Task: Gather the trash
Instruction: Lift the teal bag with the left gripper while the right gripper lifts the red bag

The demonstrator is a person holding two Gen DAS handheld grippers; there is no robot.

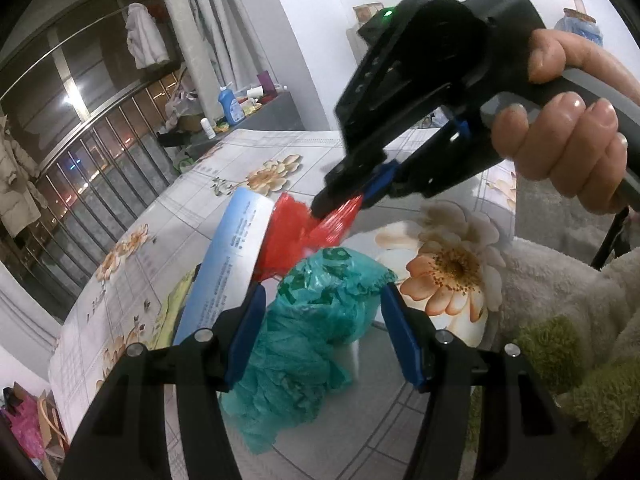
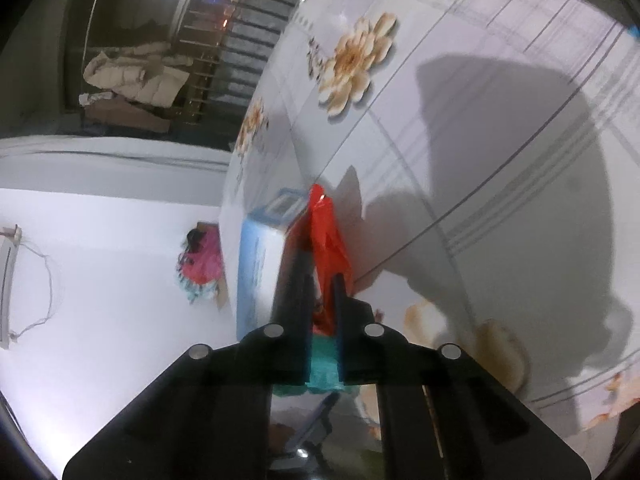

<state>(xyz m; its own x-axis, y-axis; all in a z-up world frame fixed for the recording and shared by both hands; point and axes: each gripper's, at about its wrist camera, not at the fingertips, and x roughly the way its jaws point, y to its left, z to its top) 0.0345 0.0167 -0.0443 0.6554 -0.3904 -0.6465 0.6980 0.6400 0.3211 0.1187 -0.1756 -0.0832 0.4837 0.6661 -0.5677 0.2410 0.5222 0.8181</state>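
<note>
A crumpled teal plastic bag (image 1: 308,332) lies on the flowered tablecloth (image 1: 168,216) between the open jaws of my left gripper (image 1: 320,320); the pads stand on either side of it, apart. Behind it a red plastic bag (image 1: 296,236) leans against a blue-and-white carton (image 1: 228,268). My right gripper (image 1: 340,208) comes in from the upper right and is shut on the red bag's top. In the right wrist view the red bag (image 2: 330,240) sits pinched between the fingers of the right gripper (image 2: 322,280), with the carton (image 2: 260,264) to its left and the teal bag (image 2: 324,376) below.
The table's left edge (image 1: 80,304) drops to the floor, where a pink bag (image 1: 24,424) lies. A counter with a blue bottle (image 1: 231,105) and clutter stands behind the table. A window with railings (image 1: 92,168) is at left. My fleece sleeve (image 1: 560,308) is at right.
</note>
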